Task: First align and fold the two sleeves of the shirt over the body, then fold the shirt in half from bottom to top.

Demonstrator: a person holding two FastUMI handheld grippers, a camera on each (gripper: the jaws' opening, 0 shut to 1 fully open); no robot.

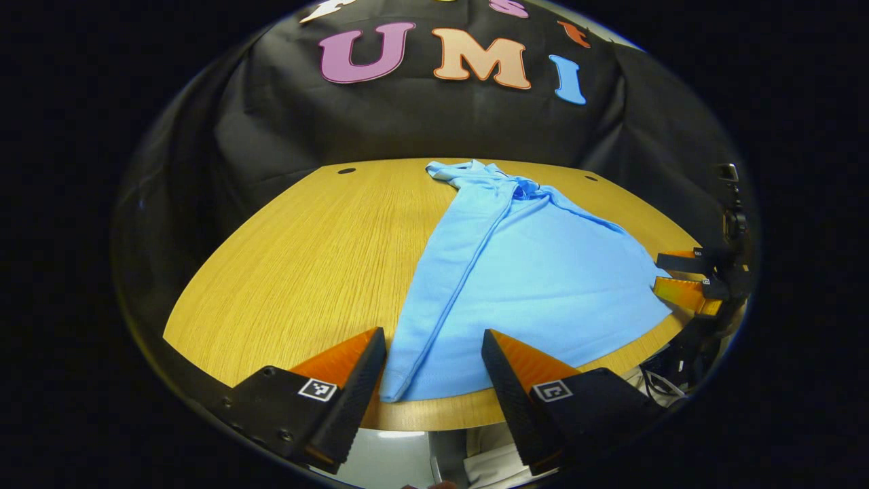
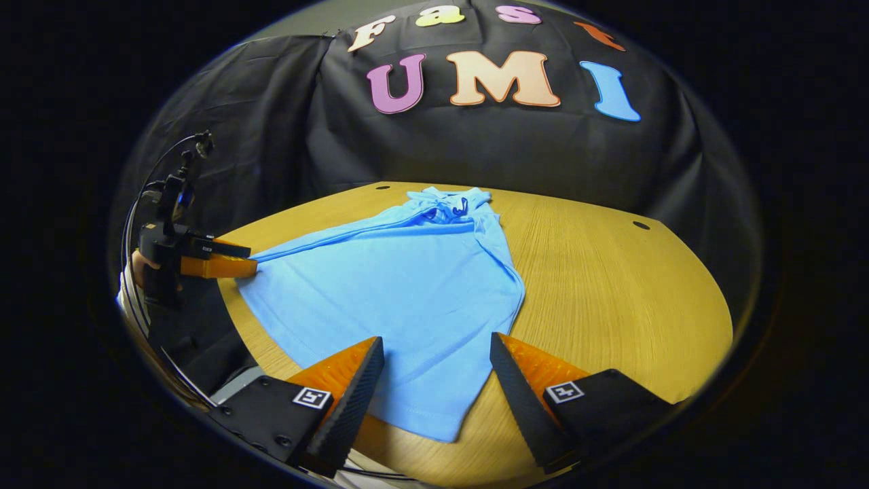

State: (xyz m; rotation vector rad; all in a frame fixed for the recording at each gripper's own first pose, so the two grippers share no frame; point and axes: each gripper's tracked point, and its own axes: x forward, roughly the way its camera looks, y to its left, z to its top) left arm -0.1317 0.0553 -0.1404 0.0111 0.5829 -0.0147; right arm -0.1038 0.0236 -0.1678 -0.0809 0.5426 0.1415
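Words and numbers: none can be read.
Left gripper (image 1: pixel 434 353): a small square sign (image 1: pixel 318 389) made of black and white blocks sits on the near end of its left finger. A twin sign (image 1: pixel 551 390) sits on its right finger.
Right gripper (image 2: pixel 434 360): the same kind of square sign (image 2: pixel 311 397) on its left finger and twin sign (image 2: pixel 565 392) on its right finger.
Block signs: just patterns, not letters.

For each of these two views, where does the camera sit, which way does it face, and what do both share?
Left gripper view: rides the left gripper, open at the table's near edge, facing the booth wall across the shirt's bottom corner; the right gripper shows far off.
Right gripper view: rides the right gripper, open over the hem's other corner, facing the same wall; the left gripper and a hand show.
Shared: shirt, wooden table, wall.
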